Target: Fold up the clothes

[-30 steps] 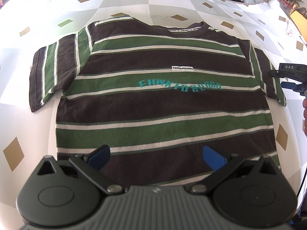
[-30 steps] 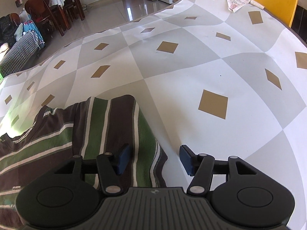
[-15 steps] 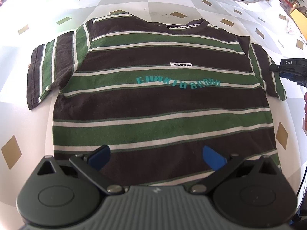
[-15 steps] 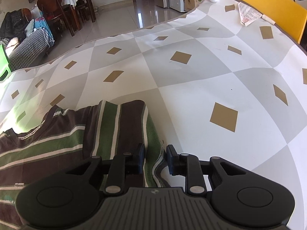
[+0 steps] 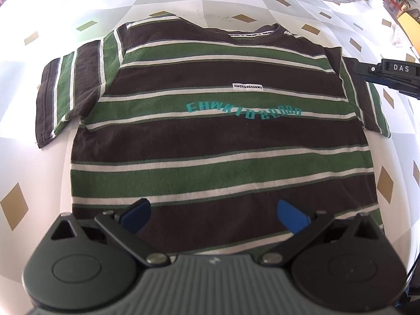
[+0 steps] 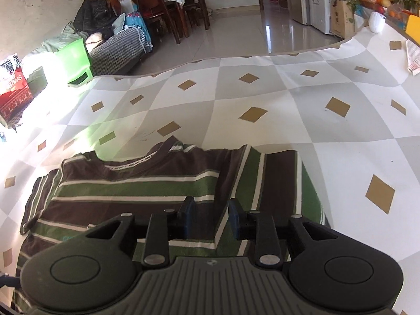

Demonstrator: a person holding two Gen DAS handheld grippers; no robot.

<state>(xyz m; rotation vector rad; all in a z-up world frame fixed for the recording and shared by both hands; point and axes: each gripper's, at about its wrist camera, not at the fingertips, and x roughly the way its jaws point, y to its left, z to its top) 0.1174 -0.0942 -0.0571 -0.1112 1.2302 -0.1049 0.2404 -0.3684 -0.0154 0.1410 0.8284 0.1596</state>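
Observation:
A brown, green and white striped T-shirt (image 5: 210, 144) lies flat and face up on the table, collar away from me. My left gripper (image 5: 212, 207) hovers over its hem, open wide, with nothing between the fingers. My right gripper (image 6: 210, 219) is low over the shoulder seam of the shirt (image 6: 131, 186), beside the right sleeve (image 6: 278, 178). Its jaws stand a narrow gap apart, and flat fabric shows through the gap. In the left wrist view the right gripper (image 5: 361, 74) reaches in from the right edge above that sleeve (image 5: 372, 110).
The tablecloth (image 6: 262, 89) is white and grey with tan diamonds. A folded paper (image 6: 412, 60) and a white object (image 6: 376, 22) sit at the far right corner. Beyond the far table edge are a green bin (image 6: 76, 63) and chairs (image 6: 157, 13).
The right gripper's jaws narrowed from wide open. It then swung left from the sleeve's outer edge to over the shoulder seam and tilted up. The left gripper barely moved.

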